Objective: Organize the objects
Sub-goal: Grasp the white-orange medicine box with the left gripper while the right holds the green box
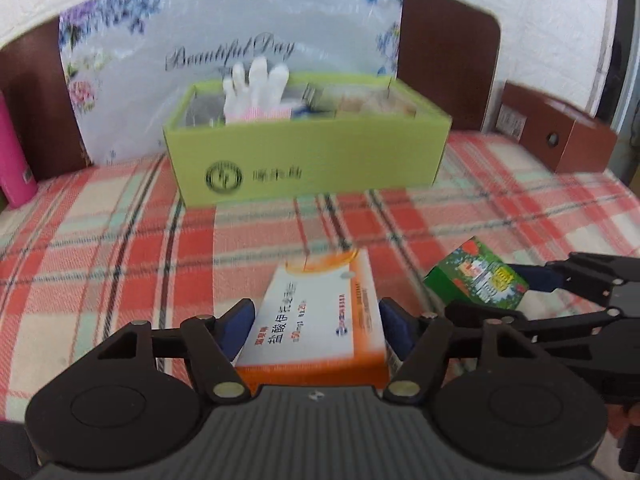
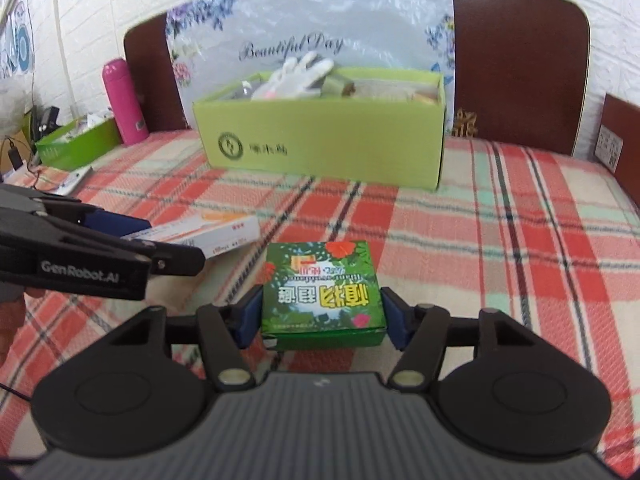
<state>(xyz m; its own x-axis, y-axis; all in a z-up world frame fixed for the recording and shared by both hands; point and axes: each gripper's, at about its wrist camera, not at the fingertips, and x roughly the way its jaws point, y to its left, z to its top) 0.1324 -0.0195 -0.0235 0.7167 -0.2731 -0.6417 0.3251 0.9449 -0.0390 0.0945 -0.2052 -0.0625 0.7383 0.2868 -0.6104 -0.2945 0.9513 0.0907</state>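
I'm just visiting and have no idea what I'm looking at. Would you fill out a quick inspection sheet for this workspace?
Surface: a red, cream and green plaid cloth covers it.
Job's things: an orange-and-white medicine box, a small green leafy box, and an open lime-green carton at the back holding a white glove and other items.
Clutter: a pink bottle and a green tray at the left.
Grippers: the left gripper has its jaws closed on the medicine box; the right gripper has its jaws on either side of the leafy box, contact unclear.
Cables: a dark cable at the far left.
Surroundings: white brick wall, brown headboard, floral "Beautiful Day" sheet.
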